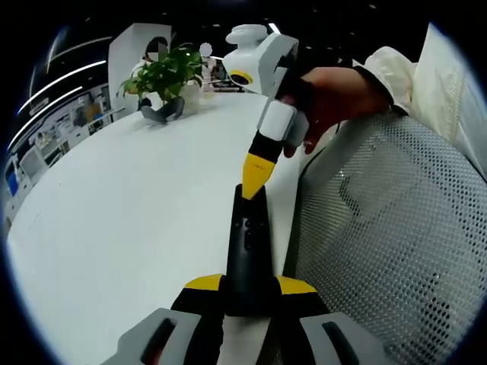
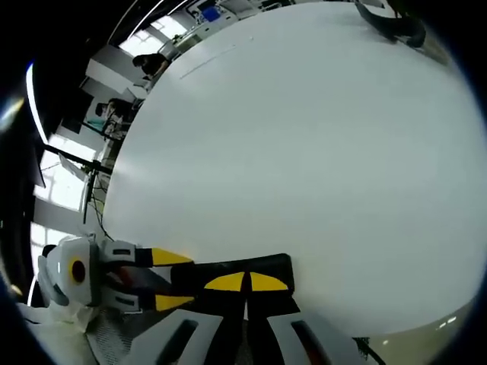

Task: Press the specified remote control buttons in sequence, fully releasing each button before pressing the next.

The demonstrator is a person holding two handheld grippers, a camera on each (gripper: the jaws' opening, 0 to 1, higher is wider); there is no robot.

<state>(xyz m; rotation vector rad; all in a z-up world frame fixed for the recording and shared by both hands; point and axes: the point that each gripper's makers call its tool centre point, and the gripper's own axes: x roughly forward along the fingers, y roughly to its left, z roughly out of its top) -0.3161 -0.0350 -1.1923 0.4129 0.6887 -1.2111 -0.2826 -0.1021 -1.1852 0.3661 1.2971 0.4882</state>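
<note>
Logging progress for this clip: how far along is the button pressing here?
Done: the left gripper is shut on the black remote, holding it over the white table. In hand: the right gripper, jaws shut, has its yellow tips on the remote's far end, apparently pressing. Left: releasing it; how many presses remain cannot be told.

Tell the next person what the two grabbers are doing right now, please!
Left gripper: jaws shut on the remote, holding it over the white table.
Right gripper: jaws shut, yellow tips down on the remote's far end, apparently pressing there.
Which buttons are already done can't be told.
Left: lift off fully, then go on with any presses still due.
</note>
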